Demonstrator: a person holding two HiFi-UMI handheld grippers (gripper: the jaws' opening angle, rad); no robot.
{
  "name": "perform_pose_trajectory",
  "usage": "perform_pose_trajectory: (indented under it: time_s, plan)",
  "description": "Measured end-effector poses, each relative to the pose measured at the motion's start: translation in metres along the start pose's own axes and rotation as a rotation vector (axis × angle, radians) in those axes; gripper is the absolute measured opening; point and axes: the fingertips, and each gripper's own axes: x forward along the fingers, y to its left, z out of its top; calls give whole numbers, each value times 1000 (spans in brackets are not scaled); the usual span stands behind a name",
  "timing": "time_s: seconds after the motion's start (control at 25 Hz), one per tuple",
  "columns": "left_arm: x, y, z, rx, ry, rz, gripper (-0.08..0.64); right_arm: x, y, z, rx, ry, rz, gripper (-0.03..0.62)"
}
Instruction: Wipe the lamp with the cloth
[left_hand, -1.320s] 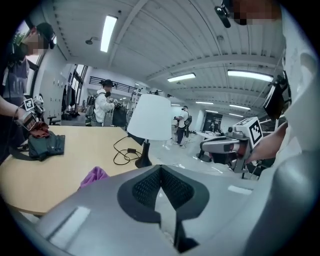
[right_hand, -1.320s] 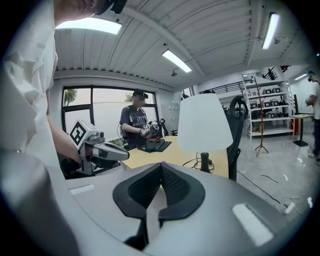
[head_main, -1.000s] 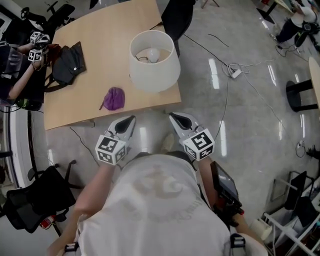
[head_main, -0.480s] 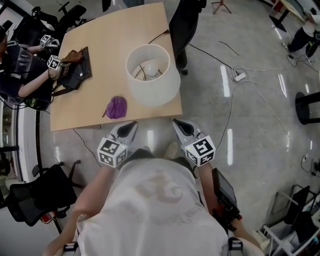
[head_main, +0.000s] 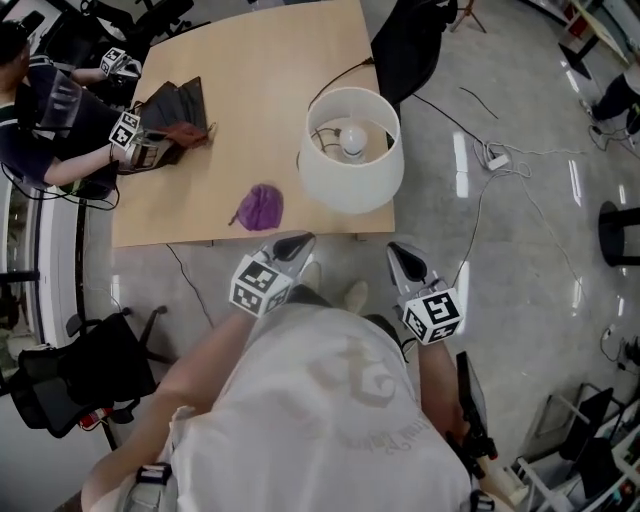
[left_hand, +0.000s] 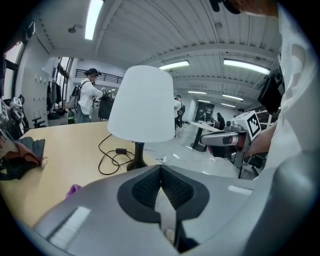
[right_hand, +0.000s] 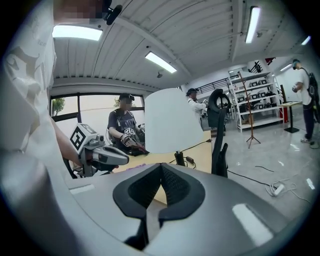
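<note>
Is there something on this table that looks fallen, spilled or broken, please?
Nothing stands out. The lamp stands upright near a corner of the table, and its shade looks whole. The purple cloth lies bunched up near the front edge, apart from the lamp. Nothing is spilled.

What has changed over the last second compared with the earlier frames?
The left gripper and right gripper, both shut and empty, edged closer to the near edge of the table. At its left side, another person shifted the dark bag. The purple cloth and the lamp stayed in place, untouched.
</note>
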Motion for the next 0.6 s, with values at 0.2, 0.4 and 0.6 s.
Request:
perform_pose_trajectory:
  time_s: [0.2,0.4,0.6]
  plan:
    - [-7,35,-20,18,32,32,2,13,19,1,-5,25,-33,14]
    - [-20,106,-56,32,163,209,19,26,35,3,7,31,-67,14]
    - [-19,170,-99,31,327,290,228,26,46,-7,28,62,-131,14]
